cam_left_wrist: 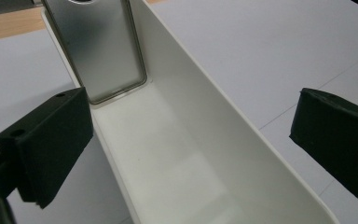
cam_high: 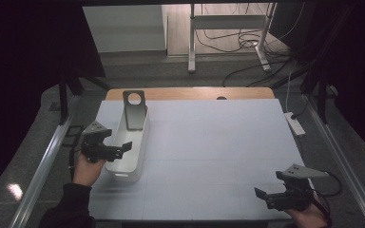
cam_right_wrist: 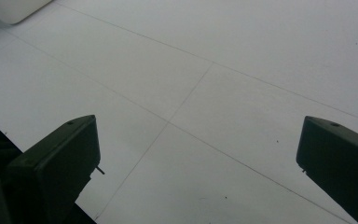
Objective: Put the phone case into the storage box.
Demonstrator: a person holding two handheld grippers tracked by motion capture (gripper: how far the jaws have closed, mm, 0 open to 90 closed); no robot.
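White counter point(cam_high: 209, 142) is carrying a bin point(cam_high: 140, 142); our left tongs point(cam_high: 123, 148) are hovering spread over its near end, a metal plate point(cam_high: 134, 110) leaning inside; our right tongs point(cam_high: 266, 195) are gaping empty, well apart.

floor point(cam_high: 138, 71): grey | curtains point(cam_high: 28, 47): dark | cables point(cam_high: 247, 42): perhaps tangled

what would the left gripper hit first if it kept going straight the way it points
Probably the white bin: the left gripper is open, its jaws either side of the bin's near end and aimed along it. Further on stands the metal plate at the far end. Depth is unclear.
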